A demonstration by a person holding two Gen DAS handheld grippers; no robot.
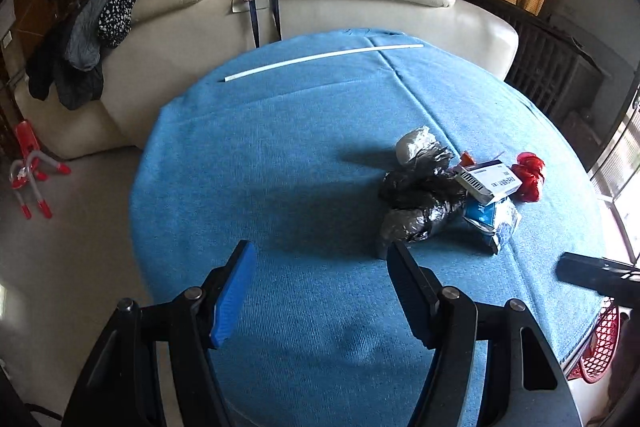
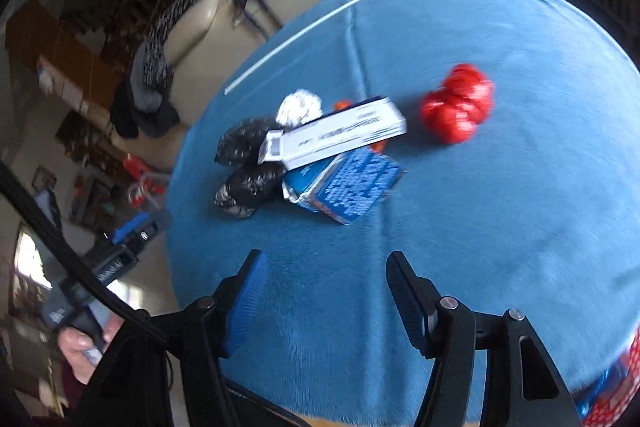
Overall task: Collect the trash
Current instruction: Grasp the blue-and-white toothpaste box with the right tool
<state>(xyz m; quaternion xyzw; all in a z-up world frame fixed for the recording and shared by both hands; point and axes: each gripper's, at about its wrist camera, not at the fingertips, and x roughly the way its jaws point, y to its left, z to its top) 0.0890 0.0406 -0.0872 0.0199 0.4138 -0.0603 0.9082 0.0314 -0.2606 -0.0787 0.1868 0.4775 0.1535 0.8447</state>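
Observation:
A pile of trash lies on the round table with a blue cloth (image 1: pixel 280 155): crumpled black plastic bags (image 1: pixel 420 199), a grey-white wad (image 1: pixel 414 145), a white carton (image 1: pixel 490 181), a blue packet (image 1: pixel 490 215) and a red plastic bag (image 1: pixel 530 175). In the right wrist view I see the black bags (image 2: pixel 244 163), the white carton (image 2: pixel 340 135), the blue packet (image 2: pixel 352 187) and the red bag (image 2: pixel 456 103). My left gripper (image 1: pixel 320 247) is open and empty, just short of the black bags. My right gripper (image 2: pixel 324 259) is open and empty, above the cloth near the pile.
A thin white stick (image 1: pixel 324 61) lies across the far side of the table. A cream sofa (image 1: pixel 360 3) with clothes on it stands behind. A red basket (image 1: pixel 600 351) sits below the table's right edge. The other gripper (image 1: pixel 596 273) shows at the right.

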